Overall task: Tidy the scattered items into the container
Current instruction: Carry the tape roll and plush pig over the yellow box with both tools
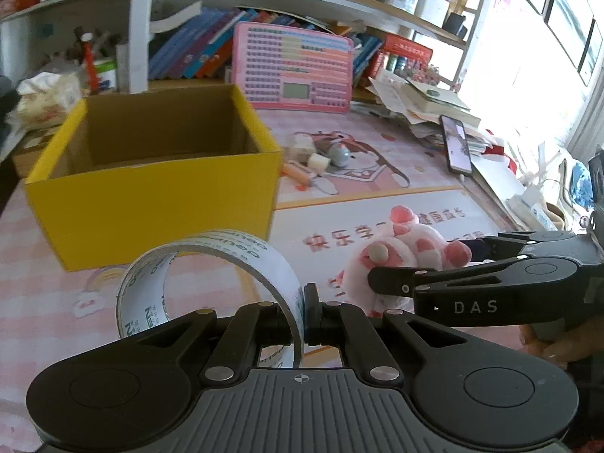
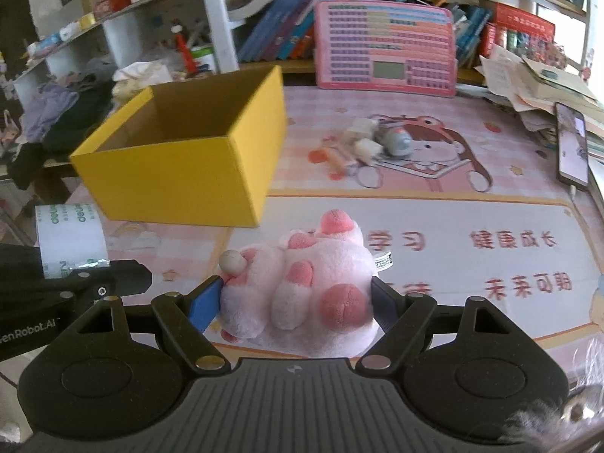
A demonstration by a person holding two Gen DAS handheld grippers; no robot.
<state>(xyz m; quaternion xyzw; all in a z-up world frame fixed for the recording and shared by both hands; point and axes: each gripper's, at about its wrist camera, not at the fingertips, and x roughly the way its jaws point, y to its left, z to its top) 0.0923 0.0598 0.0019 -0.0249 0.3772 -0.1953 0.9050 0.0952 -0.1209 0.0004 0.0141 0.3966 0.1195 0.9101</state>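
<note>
My left gripper [image 1: 305,311] is shut on the rim of a clear tape roll [image 1: 211,287] and holds it up in front of the open yellow box [image 1: 151,196]. The roll also shows at the left of the right wrist view [image 2: 70,239]. My right gripper [image 2: 298,304] is closed around a pink plush toy [image 2: 302,283] that rests on the pink desk mat [image 2: 472,226]; its blue pads press both sides. The plush also shows in the left wrist view [image 1: 407,249]. The box [image 2: 181,166] stands at the left, with nothing visible inside.
Several small items [image 1: 317,158] lie on the mat right of the box: white blocks, a grey round toy, an orange pen. A phone [image 1: 458,143] lies at the right by stacked papers [image 1: 422,102]. A pink learning board [image 1: 294,68] and books stand behind.
</note>
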